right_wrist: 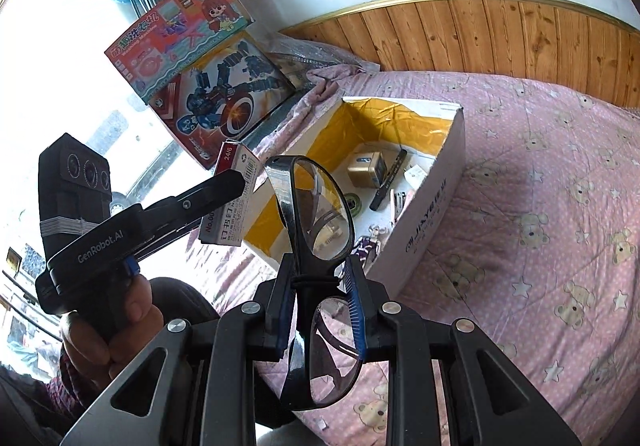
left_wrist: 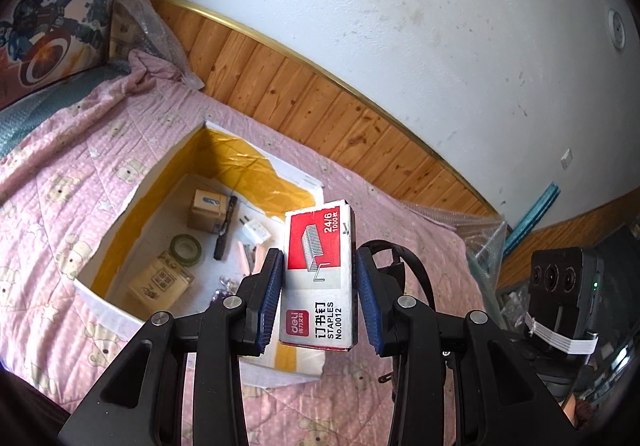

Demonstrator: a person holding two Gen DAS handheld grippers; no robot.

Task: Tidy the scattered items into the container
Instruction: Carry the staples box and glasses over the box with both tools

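Above the pink bedspread (left_wrist: 60,174), I carry both loads toward the open cardboard box (left_wrist: 120,214), which sits at about 10 o'clock from my left gripper (left_wrist: 318,300) in the left wrist view. That gripper is clenched on a box of staples (left_wrist: 320,274), held upright, pads on its two long sides. My right gripper (right_wrist: 318,306) is clamped on a pair of glasses (right_wrist: 316,206) at the bridge, one lens sticking up past the fingertips, the other hanging below. In the right wrist view the cardboard box lies at roughly 12 to 1 o'clock, beyond the upper lens.

Already in the cardboard box: a small carton (left_wrist: 208,208), a marker (left_wrist: 226,228), a roll of tape (left_wrist: 186,246), a plug (left_wrist: 254,232), bits I can't make out.

Risks, as I judge them:
- Glasses held only at the thin bridge; they could pivot or slip out if I swing fast, and a drop from this height onto the hard items may scratch a lens.
- Both grippers head for the same opening; they could collide, or the glasses frame could knock the staples.
- Staple box grip is on smooth card; a squeeze too loose lets it slide.
- Releasing short of the rim lands things on the bedspread again.
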